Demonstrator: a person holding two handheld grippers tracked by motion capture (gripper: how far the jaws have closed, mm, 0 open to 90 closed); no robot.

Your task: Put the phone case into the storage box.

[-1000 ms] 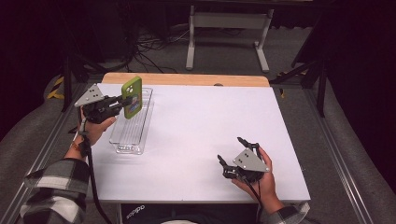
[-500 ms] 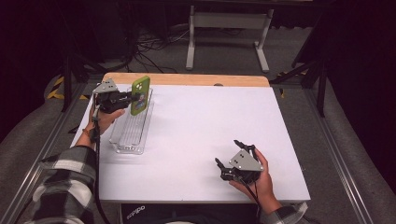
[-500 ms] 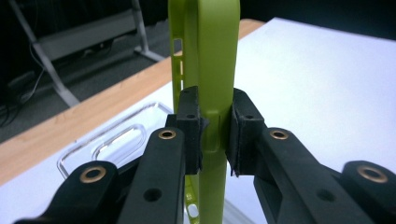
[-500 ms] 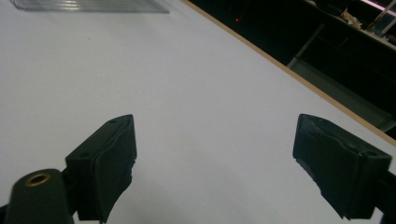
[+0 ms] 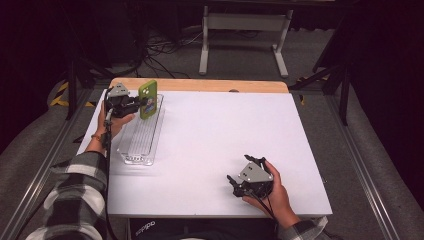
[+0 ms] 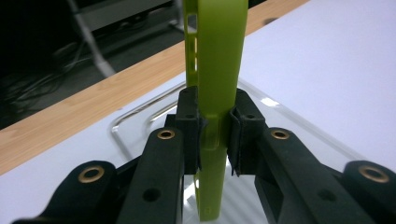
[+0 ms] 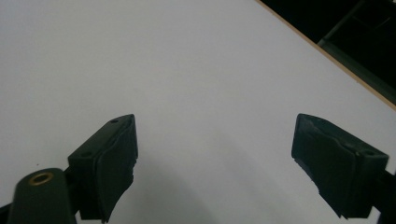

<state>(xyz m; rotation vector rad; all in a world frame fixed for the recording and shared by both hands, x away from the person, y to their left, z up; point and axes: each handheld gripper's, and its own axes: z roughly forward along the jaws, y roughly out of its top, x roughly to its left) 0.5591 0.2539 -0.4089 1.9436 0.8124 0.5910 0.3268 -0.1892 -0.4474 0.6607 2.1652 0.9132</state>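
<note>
I've got the green phone case [image 6: 217,70] pinched edge-on in my left tongs [image 6: 215,140], standing upright between the pads, over the far end of the clear tray [image 5: 145,142]. The risk, as I read it: the grip is narrow and low on the case, so most of it rises above the pads. If I tip the wrist, it could pivot in the pinch or slip out and land askew on the tray's rim rather than inside. The soft-looking shell could also flex under the squeeze and spring away when I release. From the left tongs, the tray lies just below and runs back toward me. My right tongs [image 7: 215,163] are spread wide with nothing between them, resting low over the bare white worktop [image 5: 225,130], well apart from the case.
</note>
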